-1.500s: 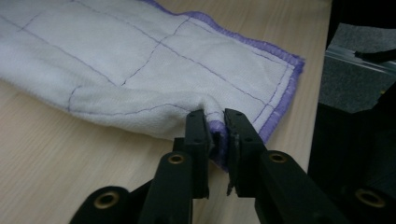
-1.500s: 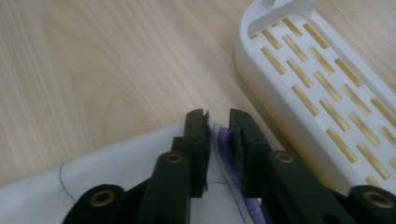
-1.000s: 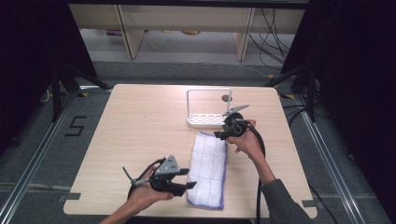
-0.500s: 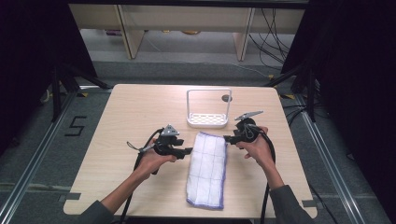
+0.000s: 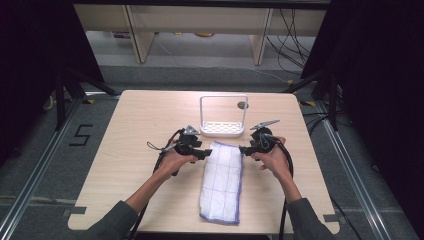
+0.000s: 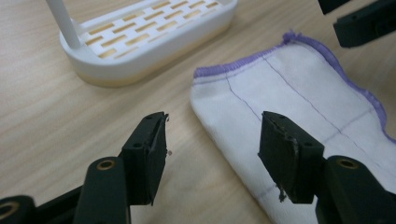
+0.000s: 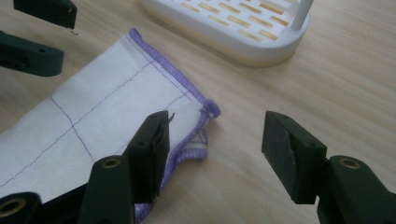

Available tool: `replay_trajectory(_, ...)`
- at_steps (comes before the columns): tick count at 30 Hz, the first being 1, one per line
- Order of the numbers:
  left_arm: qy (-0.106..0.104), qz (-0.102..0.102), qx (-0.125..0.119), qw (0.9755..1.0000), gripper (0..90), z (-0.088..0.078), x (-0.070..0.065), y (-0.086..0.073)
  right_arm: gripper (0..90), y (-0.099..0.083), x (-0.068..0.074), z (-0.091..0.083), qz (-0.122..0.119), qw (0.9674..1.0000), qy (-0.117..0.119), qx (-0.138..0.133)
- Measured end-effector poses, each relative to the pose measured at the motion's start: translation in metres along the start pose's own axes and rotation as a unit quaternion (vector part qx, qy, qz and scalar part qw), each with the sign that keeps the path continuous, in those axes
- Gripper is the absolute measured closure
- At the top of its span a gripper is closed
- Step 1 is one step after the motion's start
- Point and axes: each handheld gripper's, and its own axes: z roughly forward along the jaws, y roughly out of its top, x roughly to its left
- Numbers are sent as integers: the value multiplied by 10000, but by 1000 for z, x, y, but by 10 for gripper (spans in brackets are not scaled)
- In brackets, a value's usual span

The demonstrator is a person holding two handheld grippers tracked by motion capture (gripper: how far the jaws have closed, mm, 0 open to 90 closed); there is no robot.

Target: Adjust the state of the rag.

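A white cloth with purple stitching and a purple hem lies folded in a long strip on the table. My left gripper is at the cloth's far left corner. Its jaws have just been opening, and the cloth edge lies on the table between them, unpinched. My right gripper is at the far right corner, its jaws also just opening. That corner of the cloth lies loose on the wood between them. In their own views, the left gripper and the right gripper hold nothing.
A white slotted rack with an upright handle stands just beyond the cloth, close to both grippers, seen as the rack and the rack. A small round mark sits behind it. The wooden table has bare room on the left.
My left hand moved from the cloth's near left edge up to its far left corner. The right gripper shifted slightly right at the far right corner. The cloth now lies straighter.
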Motion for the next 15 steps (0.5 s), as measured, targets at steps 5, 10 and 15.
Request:
replay_trajectory(5, 1, 47, 62, 10000, 406, 11, 0, 5, 420, 0, 1, 4, 49, 10000, -15, -56)
replay_trajectory(10, 40, -8, 90, 10000, 401, 18, 5, 9, 420, 1, 2, 3, 13, 10000, 1, 13)
replay_trajectory(15, 22, -23, 129, 9999, 401, 25, 7, 13, 417, 1, 1, 4, -3, 10000, -12, -4)
